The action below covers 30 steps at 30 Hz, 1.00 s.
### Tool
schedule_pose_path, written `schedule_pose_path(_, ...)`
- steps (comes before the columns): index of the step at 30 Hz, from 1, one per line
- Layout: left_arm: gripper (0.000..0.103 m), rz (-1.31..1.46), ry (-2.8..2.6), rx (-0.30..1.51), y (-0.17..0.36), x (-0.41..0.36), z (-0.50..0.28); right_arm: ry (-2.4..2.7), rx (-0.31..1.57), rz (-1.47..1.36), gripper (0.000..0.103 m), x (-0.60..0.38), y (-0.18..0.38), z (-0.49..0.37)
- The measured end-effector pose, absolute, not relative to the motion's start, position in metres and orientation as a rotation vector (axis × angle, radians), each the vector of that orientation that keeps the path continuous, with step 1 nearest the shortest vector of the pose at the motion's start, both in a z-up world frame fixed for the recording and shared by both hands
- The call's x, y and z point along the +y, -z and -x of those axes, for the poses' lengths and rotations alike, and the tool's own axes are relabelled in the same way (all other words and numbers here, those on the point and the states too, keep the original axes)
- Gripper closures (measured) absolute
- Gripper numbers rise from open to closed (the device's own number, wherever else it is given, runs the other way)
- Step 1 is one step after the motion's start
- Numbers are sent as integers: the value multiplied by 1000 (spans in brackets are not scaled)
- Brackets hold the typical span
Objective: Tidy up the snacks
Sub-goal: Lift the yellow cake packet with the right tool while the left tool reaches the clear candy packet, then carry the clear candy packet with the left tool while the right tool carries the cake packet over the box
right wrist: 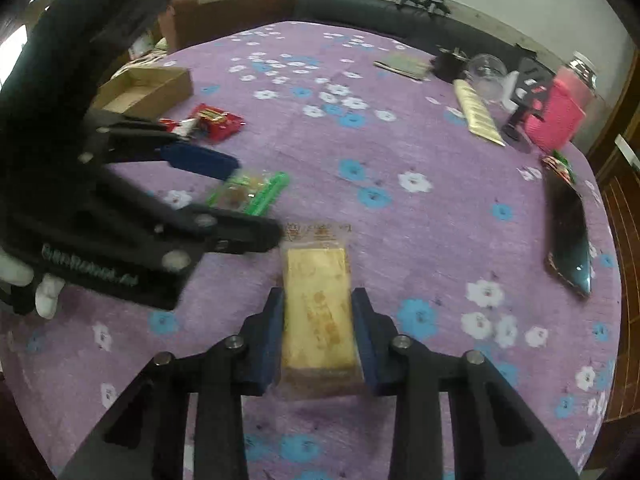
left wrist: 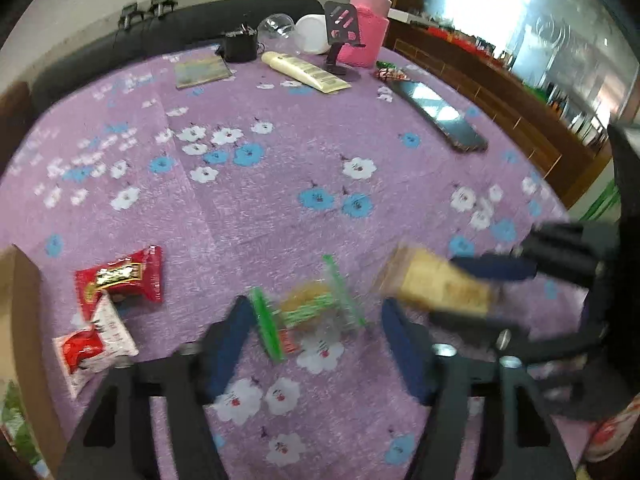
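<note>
Right gripper (right wrist: 318, 316): jaws closed in on a tan rectangular cake bar in clear plastic wrap (right wrist: 318, 304), blue pads pressed against both long sides of it. The bar points away from the camera over the round tabletop with purple flowered cloth (right wrist: 400, 140); cannot tell if it is lifted or resting. In the left wrist view the same bar (left wrist: 440, 284) sits between the right gripper's blue pads, just right of the left gripper.

Left gripper (left wrist: 316, 328): jaws about half open, holding nothing. A clear packet with green edges and a brownish snack inside (left wrist: 308, 308) lies on the cloth between the pads; its left green edge is at or very near the left pad, the right pad stands apart. Blurred, so contact is unclear.

A red snack packet with yellow label (left wrist: 120, 280) and a red-and-white snack packet (left wrist: 94, 344) overlap on the cloth, left of the left gripper. An open brown cardboard box (right wrist: 144, 88) stands near the tabletop's edge beyond them.

Far side of the tabletop: cream tube (left wrist: 304, 72), pink container with clear lid (left wrist: 366, 34), black phone stand (left wrist: 340, 36), dark smartphone (left wrist: 440, 114) lying flat.
</note>
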<state>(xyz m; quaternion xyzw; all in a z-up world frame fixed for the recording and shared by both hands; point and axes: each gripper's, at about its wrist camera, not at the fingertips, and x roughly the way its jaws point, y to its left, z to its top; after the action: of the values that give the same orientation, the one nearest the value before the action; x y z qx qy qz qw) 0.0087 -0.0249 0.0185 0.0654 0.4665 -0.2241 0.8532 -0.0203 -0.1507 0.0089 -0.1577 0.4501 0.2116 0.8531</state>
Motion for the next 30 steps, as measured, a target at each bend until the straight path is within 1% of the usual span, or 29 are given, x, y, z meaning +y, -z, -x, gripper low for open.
schedule_pose_path(2, 55, -115, 476, 987, -20, -22, -7, -429, 950, 299, 71, -156, -9, 16)
schedule_pose_path(7, 58, -46, 466, 967, -26, -7, 3, -426, 948, 173, 71, -166, -11, 4)
schedule_pose_path(16, 58, 96, 408, 863, -63, 44, 50, -471, 917, -46, 71, -180, -19, -1)
schedule_pose_path(23, 58, 227, 275, 756, -97, 125, 96, -502, 906, -72, 71, -164, -24, 7)
schedule_pose_path(30, 57, 279, 138, 700, -114, 212, 113, -587, 873, -79, 70, -115, -61, 33)
